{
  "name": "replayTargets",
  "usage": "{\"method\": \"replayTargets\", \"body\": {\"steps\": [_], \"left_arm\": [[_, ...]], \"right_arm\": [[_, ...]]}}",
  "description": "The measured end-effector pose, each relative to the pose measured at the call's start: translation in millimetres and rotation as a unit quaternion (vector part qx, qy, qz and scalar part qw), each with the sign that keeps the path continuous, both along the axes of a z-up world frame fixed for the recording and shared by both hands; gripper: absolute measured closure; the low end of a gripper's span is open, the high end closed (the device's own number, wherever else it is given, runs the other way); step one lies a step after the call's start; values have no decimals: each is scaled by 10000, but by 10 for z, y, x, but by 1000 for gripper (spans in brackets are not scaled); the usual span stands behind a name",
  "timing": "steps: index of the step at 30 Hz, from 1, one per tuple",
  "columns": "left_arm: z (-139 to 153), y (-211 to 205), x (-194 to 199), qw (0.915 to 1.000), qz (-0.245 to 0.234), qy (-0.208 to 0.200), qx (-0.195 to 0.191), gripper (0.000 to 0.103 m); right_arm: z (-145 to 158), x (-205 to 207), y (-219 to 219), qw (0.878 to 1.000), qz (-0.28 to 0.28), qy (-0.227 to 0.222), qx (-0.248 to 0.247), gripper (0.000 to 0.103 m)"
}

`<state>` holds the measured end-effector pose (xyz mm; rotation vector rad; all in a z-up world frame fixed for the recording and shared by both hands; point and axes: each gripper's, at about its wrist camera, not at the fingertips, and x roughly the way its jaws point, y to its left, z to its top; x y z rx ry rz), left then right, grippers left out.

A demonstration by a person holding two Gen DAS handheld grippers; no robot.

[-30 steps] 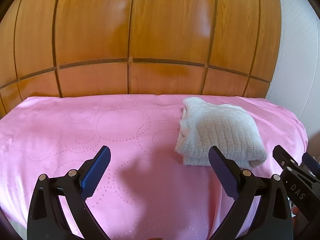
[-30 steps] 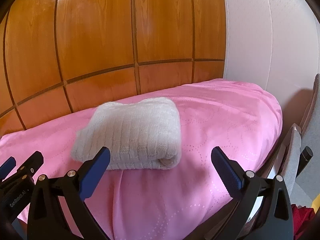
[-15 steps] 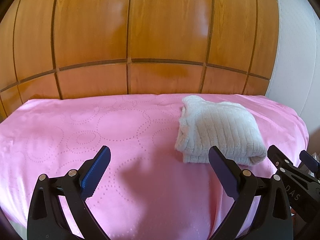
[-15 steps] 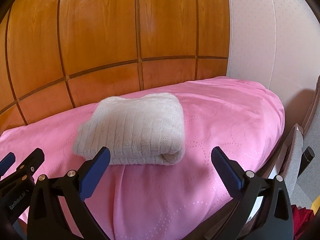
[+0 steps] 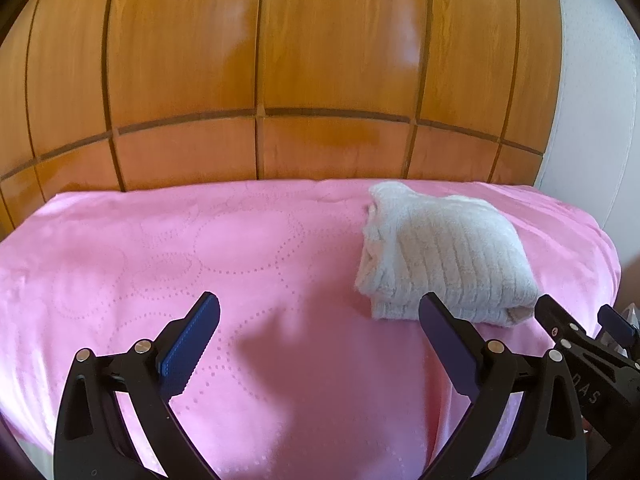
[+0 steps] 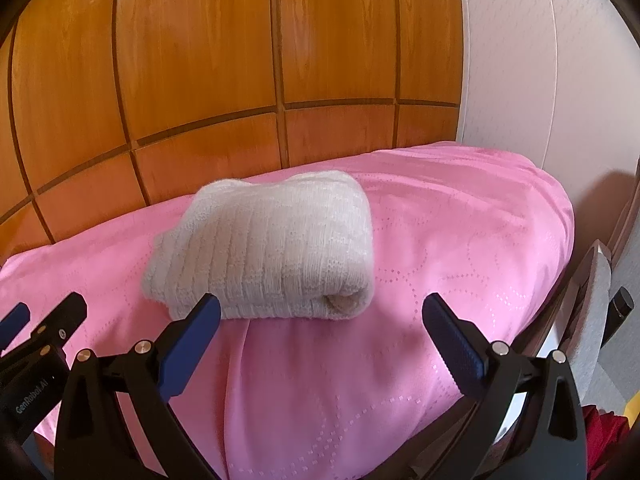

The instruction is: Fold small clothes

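My left gripper (image 5: 318, 332) hangs over the near part of the pink bedspread (image 5: 200, 248), jaws wide apart, nothing btwn the blue pads (image 5: 192, 336). My right gripper (image 6: 320, 332) is just as wide, empty too, over the near edge of the bed. Its left pad sits just in front of the folded white knit sweater (image 6: 272, 248), can't tell if touching. The sweater lies folded in a compact bundle toward the right end of the bed, rolled fold facing me, closer to the wooden headboard panels (image 5: 280, 80) than to the near edge. White wall (image 6: 540, 60) beyond the bed's right end.
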<state>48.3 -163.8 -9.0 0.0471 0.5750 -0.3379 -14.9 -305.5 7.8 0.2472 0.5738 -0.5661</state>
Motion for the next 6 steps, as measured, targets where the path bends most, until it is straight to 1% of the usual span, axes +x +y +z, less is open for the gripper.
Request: {"method": "replayTargets", "body": {"steps": [3, 6], "left_arm": [[-54, 4, 44, 9999, 21, 146, 27, 4], [-127, 7, 96, 9996, 53, 259, 85, 4]], "right_arm": [[16, 2, -57, 10000, -3, -54, 48, 2], [60, 54, -285, 9997, -53, -113, 189, 2]]}}
